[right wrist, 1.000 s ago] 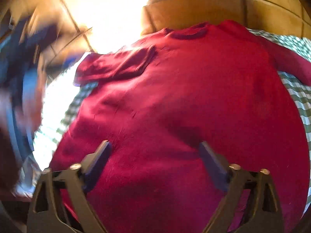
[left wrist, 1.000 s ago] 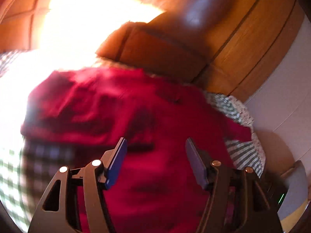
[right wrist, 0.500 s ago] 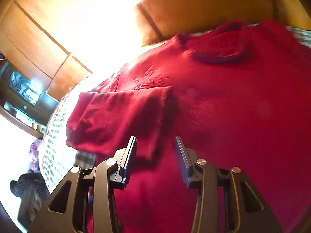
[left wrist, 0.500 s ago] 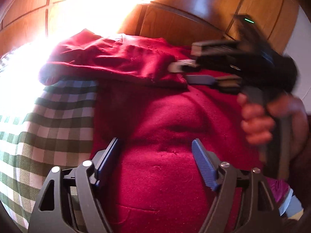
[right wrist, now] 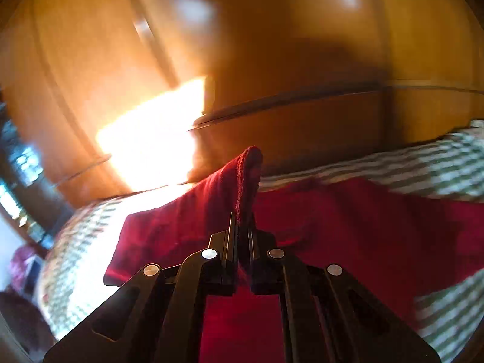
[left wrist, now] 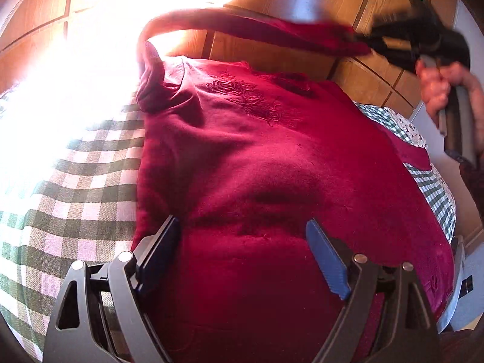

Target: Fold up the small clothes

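- Right gripper [right wrist: 242, 227]: jaws pressed together, pinching the cuff end of the sleeve [right wrist: 239, 178]; red cloth sticks up past the tips.
- Same gripper seen from left wrist cam at upper right [left wrist: 375, 44], blurred, w/ the person's hand [left wrist: 441, 87] round its grip.
- Sleeve [left wrist: 248, 28] is lifted off the bed, stretched in an arc from the shirt's shoulder at upper left across to the right gripper, above the shirt's chest.
- Left gripper [left wrist: 242, 251]: jaws spread wide, nothing between them, over the lower part of the shirt; can't tell if tips touch the cloth.
- Red shirt [left wrist: 272, 166] lies flat, front up, embroidered flower pattern [left wrist: 251, 96] near the neck; other sleeve pokes out at right edge.
- Shirt lies on a green/white checked sheet [left wrist: 75, 187], visible left & right of it.
- Behind: wood headboard [left wrist: 266, 54] & wood panel wall [right wrist: 287, 30]; strong sun glare at upper left washes out that part.
- Right wrist view is motion-blurred; bg details at far left unclear.
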### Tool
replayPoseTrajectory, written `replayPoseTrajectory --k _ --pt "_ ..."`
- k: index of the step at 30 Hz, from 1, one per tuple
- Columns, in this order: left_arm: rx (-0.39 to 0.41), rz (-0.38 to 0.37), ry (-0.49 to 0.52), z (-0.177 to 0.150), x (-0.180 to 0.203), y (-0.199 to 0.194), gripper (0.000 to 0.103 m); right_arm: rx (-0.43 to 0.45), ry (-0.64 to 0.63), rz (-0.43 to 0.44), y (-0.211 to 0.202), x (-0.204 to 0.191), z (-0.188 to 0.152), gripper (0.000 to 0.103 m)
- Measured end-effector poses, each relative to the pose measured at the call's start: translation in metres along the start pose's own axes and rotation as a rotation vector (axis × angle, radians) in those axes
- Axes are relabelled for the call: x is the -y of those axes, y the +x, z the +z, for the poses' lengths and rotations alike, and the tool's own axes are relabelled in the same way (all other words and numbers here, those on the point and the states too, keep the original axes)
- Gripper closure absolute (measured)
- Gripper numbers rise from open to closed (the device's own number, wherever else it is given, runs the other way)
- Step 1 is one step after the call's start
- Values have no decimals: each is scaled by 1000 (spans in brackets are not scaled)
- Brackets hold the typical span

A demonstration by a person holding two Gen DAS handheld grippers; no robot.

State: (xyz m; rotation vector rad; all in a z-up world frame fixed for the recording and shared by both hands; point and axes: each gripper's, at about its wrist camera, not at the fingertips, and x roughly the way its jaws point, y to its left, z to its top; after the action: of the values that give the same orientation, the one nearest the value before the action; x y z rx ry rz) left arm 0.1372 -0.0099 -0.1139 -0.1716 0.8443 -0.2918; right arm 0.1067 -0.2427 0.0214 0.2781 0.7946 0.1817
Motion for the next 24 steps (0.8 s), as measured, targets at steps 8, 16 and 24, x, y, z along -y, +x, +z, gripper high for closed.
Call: replayPoseTrajectory --k 8,16,24 --pt "-13 12 19 2 5 5 17 -96 127 -225 36 80 -33 99" --pt "-17 -37 -133 40 -17 -11 17 -129 195 -242 49 105 -54 79" --pt "16 12 -300 109 -72 17 26 -46 120 -214 5 90 -59 50"
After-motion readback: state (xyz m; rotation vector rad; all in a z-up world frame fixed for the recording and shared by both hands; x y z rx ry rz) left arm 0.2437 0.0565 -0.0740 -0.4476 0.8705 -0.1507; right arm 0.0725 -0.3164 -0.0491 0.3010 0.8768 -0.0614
